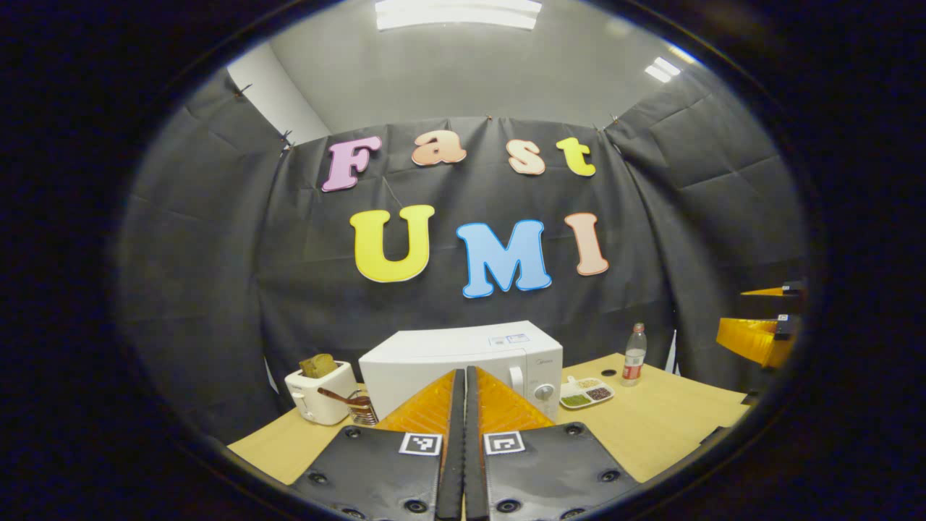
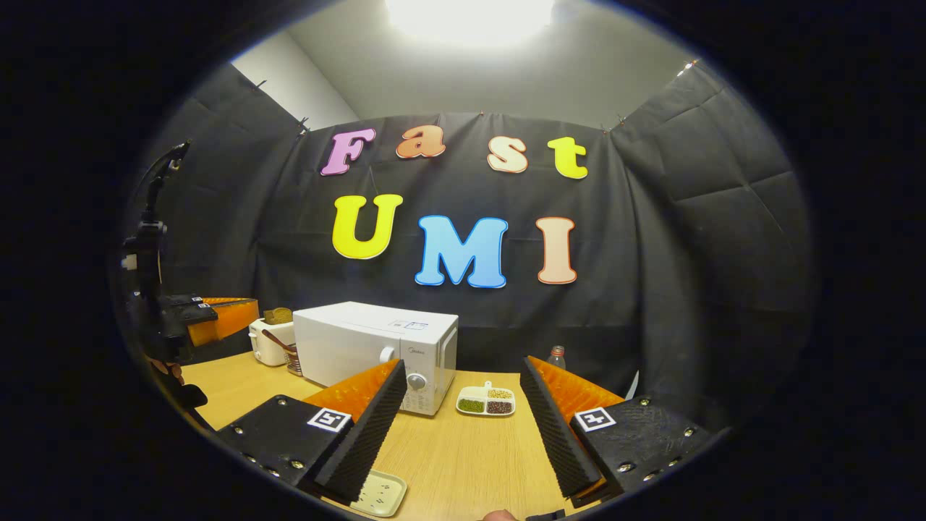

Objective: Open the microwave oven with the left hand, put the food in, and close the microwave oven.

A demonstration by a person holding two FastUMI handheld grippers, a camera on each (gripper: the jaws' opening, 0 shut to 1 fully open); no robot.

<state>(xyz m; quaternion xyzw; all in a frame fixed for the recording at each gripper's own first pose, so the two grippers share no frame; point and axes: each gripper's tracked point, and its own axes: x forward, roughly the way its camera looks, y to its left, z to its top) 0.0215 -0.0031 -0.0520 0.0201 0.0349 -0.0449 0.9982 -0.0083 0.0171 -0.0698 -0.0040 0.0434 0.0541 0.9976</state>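
Microwave oven (image 1: 463,354) is seen standing white and shut on the wooden table (image 1: 651,427), dead ahead at twelve o'clock of the left gripper (image 1: 464,394), whose two fingers are pressed flat together with nothing held between them. A toaster (image 1: 318,394) with bread in its slot is placed at the oven's nine o'clock side, and a small holder with a brown utensil (image 1: 354,401) is set between the two. At the oven's three o'clock a divided dish of beans and grains (image 1: 587,393) is laid just beside the control panel, and farther off at two o'clock a capped bottle (image 1: 634,354) is stood upright near the cloth wall.

In the right gripper view the right gripper (image 2: 463,409) is held spread wide, empty, over the table, and the divided dish is framed between its fingers. The oven is found at eleven o'clock there. A pale flat plate (image 2: 380,493) is seen at six o'clock, partly covered by one finger. The left gripper is glimpsed at nine o'clock, well apart.
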